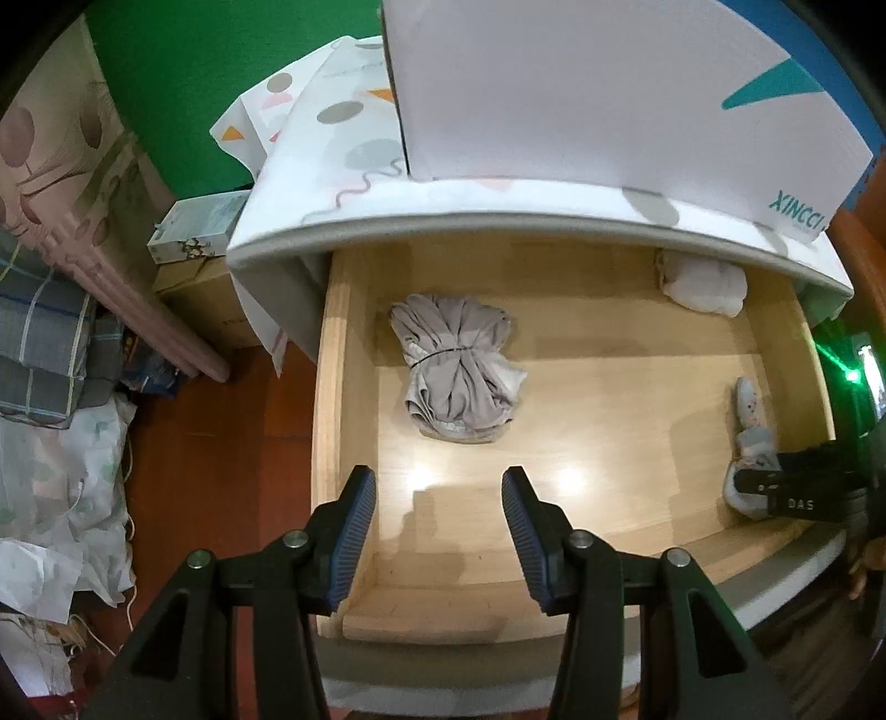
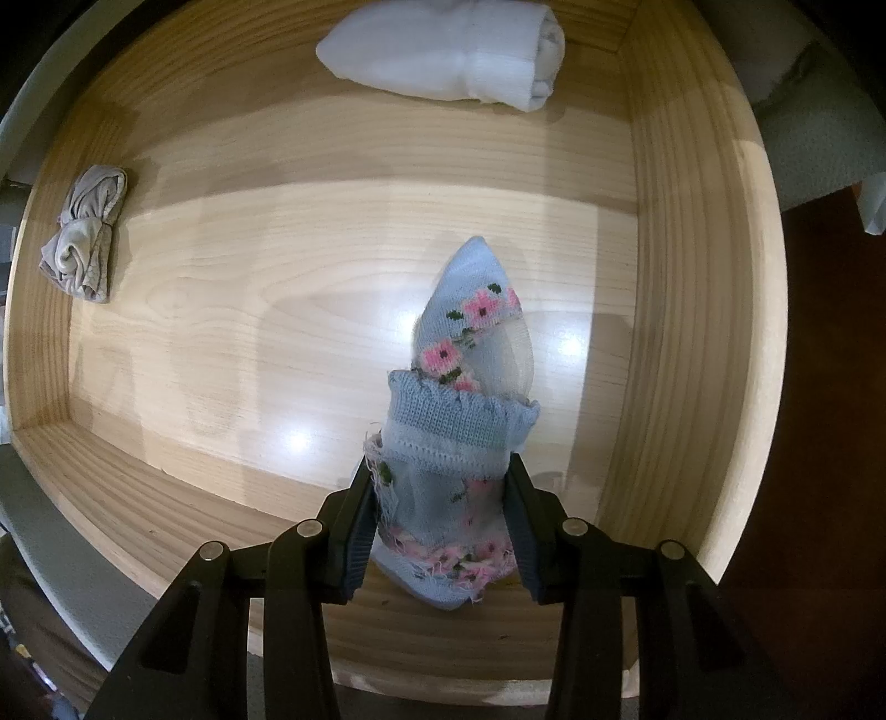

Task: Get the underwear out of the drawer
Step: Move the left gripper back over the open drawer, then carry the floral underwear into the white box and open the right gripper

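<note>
Right gripper (image 2: 440,526): jaws narrowed onto a blue floral sock bundle (image 2: 462,421), pads pressing its lower part on both sides. The bundle stands tip-up from the drawer floor, near the right wall, apparently held there by the grip. It looks like socks rather than underwear, so the reason for this grasp is not evident; it may be a clearing move.

Left gripper (image 1: 439,526): jaws moderately wide, nothing between them. It points steeply down over the front left part of the wooden drawer (image 1: 332,399), aimed toward the beige underwear bundle (image 1: 457,368).

Task item: the beige bundle lies on the drawer floor toward the left side, cinched at its middle by a dark band, which keeps it compact and should let it lift as one piece. It is untouched and well apart from the blue bundle.

Other contents: a white rolled bundle (image 2: 448,52) at the back right, partly under the cabinet top (image 1: 498,216), which carries a white box (image 1: 581,94).

Assessment: drawer open, removal not yet done.
</note>
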A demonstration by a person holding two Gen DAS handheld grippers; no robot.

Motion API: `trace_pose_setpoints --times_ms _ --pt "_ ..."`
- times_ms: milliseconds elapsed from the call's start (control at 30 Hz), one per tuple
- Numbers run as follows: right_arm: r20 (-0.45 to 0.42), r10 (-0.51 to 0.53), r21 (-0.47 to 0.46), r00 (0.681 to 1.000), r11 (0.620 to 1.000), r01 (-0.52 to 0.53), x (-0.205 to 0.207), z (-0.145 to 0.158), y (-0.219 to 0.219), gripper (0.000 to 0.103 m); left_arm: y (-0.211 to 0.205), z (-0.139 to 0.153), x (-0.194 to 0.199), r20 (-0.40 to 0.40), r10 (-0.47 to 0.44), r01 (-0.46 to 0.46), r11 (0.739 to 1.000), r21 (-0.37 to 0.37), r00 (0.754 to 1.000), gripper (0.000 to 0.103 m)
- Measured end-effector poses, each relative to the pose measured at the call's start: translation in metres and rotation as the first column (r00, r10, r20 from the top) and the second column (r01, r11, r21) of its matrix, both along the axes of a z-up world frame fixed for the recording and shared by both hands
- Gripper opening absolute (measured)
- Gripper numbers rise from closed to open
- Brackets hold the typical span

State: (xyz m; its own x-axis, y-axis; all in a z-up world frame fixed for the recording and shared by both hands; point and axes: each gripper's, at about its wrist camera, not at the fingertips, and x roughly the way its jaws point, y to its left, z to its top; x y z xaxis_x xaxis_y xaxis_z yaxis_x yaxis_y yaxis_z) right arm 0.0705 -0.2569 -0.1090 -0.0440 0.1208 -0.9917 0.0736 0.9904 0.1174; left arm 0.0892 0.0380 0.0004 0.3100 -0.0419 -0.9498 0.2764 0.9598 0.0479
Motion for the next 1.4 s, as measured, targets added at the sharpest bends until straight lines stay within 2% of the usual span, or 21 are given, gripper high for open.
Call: trace_pose_setpoints --times_ms 100,200,300,467,567,933,1200,1400 --pt "0.002 0.002 -0.005 1.000 1.000 -0.002 -0.001 -0.001 0.002 0.039 0.002 -0.008 0.000 0.002 0.016 -0.016 1.000 -0.006 1.000 0.048" --pt "0.004 0.004 -0.010 1.000 1.000 -0.004 -0.002 -0.003 0.003 0.039 0.004 -0.013 0.002 -0.030 0.032 -0.032 0.999 -0.019 0.999 0.049" --pt "0.004 0.008 -0.016 1.000 1.000 -0.008 -0.003 -0.002 0.005 0.041 0.008 -0.013 0.001 -0.032 0.051 -0.053 0.997 -0.050 0.998 0.048" --pt "0.008 0.015 -0.026 1.000 1.000 -0.015 -0.003 -0.002 0.008 0.041 0.014 -0.015 0.002 -0.038 0.079 -0.081 0.995 -0.060 0.996 0.049" --pt "0.019 0.012 -0.029 1.000 1.000 -0.011 -0.004 0.000 0.008 0.039 0.021 -0.012 0.002 -0.026 0.108 -0.110 0.988 -0.106 0.994 0.048" --pt "0.089 0.022 -0.038 0.996 0.999 -0.019 -0.014 0.013 0.010 0.031 0.025 -0.013 0.003 -0.035 0.127 -0.130 0.985 -0.113 0.991 0.048" --pt "0.160 0.011 -0.023 0.987 1.000 -0.007 -0.034 0.034 0.004 0.030 0.027 -0.013 0.002 -0.026 0.142 -0.144 0.984 -0.102 0.990 0.049" --pt "0.222 0.003 -0.003 0.975 1.000 -0.002 -0.051 0.067 -0.010 0.030 0.028 -0.013 0.002 -0.026 0.147 -0.149 0.983 -0.107 0.989 0.049"
